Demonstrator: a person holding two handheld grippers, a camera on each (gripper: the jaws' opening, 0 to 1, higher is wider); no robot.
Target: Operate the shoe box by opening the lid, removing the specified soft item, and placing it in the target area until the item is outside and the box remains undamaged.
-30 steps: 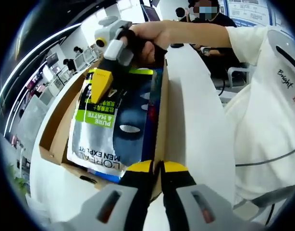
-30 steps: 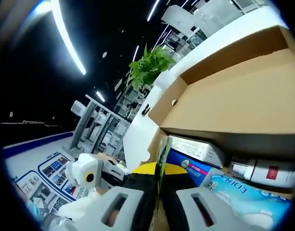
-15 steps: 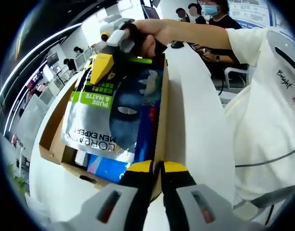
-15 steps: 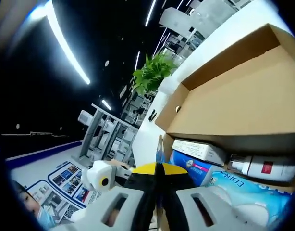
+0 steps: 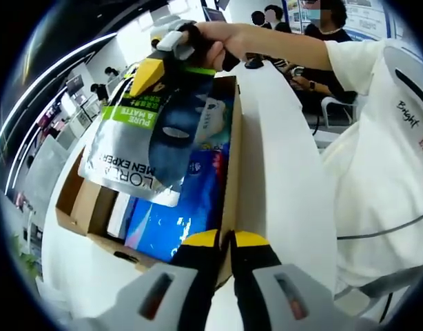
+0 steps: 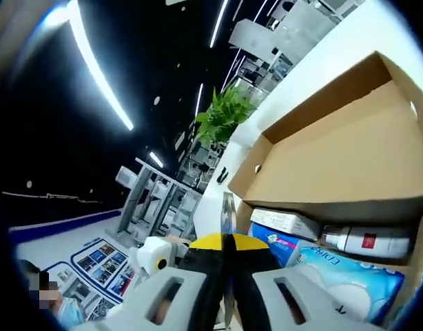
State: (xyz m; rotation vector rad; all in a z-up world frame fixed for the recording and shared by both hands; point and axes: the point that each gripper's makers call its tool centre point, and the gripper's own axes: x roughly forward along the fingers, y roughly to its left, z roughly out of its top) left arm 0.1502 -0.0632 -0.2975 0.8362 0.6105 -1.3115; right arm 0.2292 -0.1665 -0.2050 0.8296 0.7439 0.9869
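Observation:
The open cardboard shoe box (image 5: 72, 200) lies on a white table. My left gripper (image 5: 225, 238) is shut on the box's near side wall (image 5: 233, 158). A hand holds my right gripper (image 5: 148, 72) above the box, shut on the top of a silver and dark blue face-mask pouch (image 5: 139, 145) with a green band. The pouch hangs clear above a blue pack (image 5: 173, 221) inside. In the right gripper view, the right gripper (image 6: 225, 240) pinches the pouch's thin edge (image 6: 228, 210), and the raised lid (image 6: 335, 152) stands behind.
Inside the box lie a white carton (image 6: 284, 221), a white bottle (image 6: 366, 241) with a red label and a light blue pack (image 6: 335, 272). The white table (image 5: 280, 172) runs beside a person in a white shirt (image 5: 384, 158). A green plant (image 6: 222, 117) stands beyond the box.
The right gripper has lifted the pouch up and out of the box, uncovering the blue pack beneath. The left gripper has stayed on the box wall.

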